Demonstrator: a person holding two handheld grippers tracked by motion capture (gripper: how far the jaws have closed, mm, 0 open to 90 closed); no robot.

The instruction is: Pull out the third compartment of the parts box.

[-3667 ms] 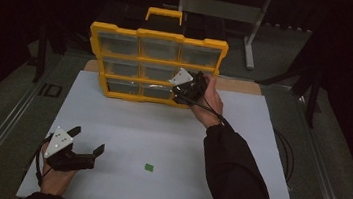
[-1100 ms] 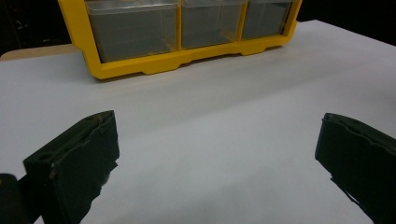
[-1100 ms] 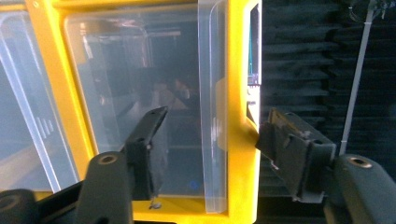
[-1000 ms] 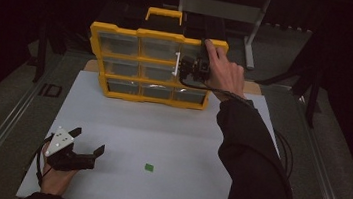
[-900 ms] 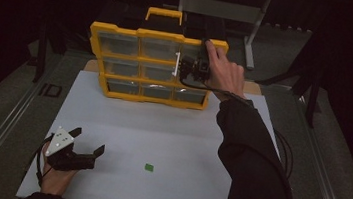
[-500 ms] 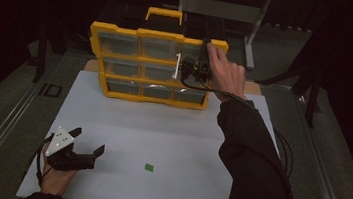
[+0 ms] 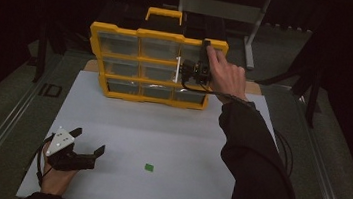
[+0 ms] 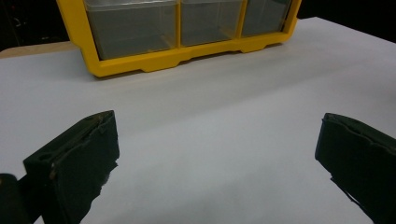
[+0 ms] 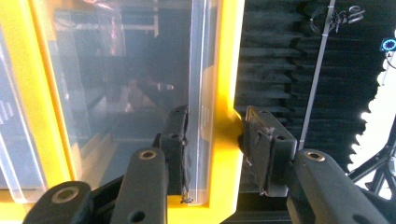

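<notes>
The right gripper's two black jaws have just been closing and now straddle the top right edge of the yellow plastic organiser cabinet with clear drawers. In the right gripper view one jaw lies against the clear drawer front and the other touches the yellow frame, with the edge between them. The left gripper's jaws stand wide open with nothing between them, bare white surface below.

The wide white table carries everything. The high view shows it whole, with the cabinet standing upright at its far edge, three drawers across and three down, a yellow carry handle on top. The right gripper is raised against the cabinet's upper right corner, the person's dark-sleeved right arm reaching forward to it, a finger laid along the top of the frame. The left gripper rests near the table's front left corner, well apart from the cabinet.

The left gripper view adds the bottom row of drawers seen low and close, behind the open jaws. The right gripper view gives the drawer's see-through inside.

A small green square lies flat on the table near the front, to the right of the left gripper.
</notes>
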